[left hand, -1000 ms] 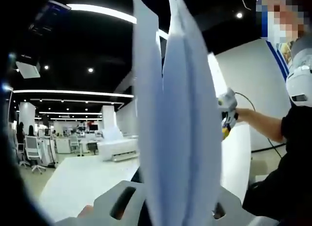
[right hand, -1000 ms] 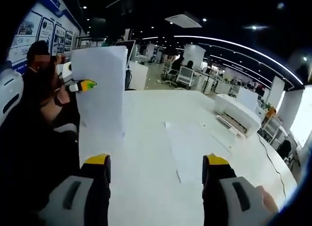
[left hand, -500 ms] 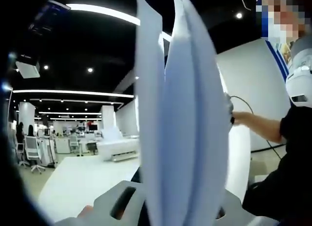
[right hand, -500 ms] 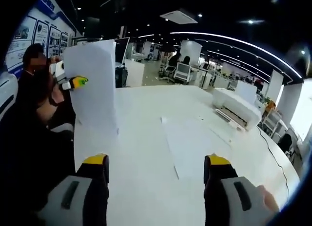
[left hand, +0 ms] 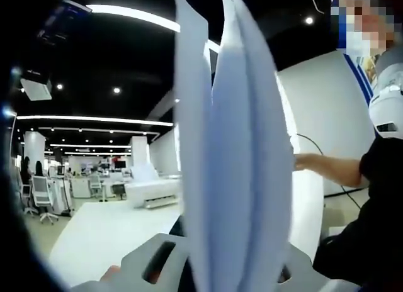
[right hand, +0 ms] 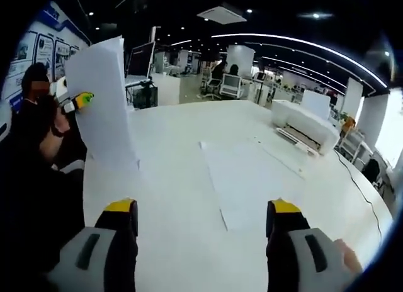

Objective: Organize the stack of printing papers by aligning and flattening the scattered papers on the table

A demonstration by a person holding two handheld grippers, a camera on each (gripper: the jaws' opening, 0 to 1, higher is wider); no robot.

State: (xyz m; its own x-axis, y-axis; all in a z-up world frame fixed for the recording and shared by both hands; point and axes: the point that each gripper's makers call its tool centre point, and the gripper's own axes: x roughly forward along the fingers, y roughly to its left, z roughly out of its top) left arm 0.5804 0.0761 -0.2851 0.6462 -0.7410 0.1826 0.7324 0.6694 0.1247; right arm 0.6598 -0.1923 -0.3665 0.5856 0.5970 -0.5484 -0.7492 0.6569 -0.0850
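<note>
Since a second ago the right gripper view has swung: the upright sheets and the left gripper's yellow tip now sit further to the left and higher, and the flat sheets on the tabletop lie more toward the middle. In the left gripper view the yellow-tipped tool that showed beside the paper's right edge is now hidden behind the paper, leaving only the person's forearm (left hand: pixel 327 166) reaching in from the right.

The left gripper (right hand: pixel 80 101) holds a bundle of white printing papers (left hand: pixel 233 153) upright; in its own view the sheets rise edge-on from between its grey fingers (left hand: pixel 154 263) and fan apart slightly toward the top, so the fingers are clamped on the paper. From the right gripper view the same papers stand as a tall white sheet at the left edge of the white tabletop (right hand: pixel 170 147), their lower edge at or just above the surface; I cannot tell whether they touch it.

The right gripper (right hand: pixel 201 216) hovers low over the tabletop with its yellow-tipped fingers (right hand: pixel 121 207) spread wide and nothing between them. Ahead of it, flat sheets (right hand: pixel 245 172) lie on the tabletop, overlapping and not squared to each other, well apart from the held bundle
</note>
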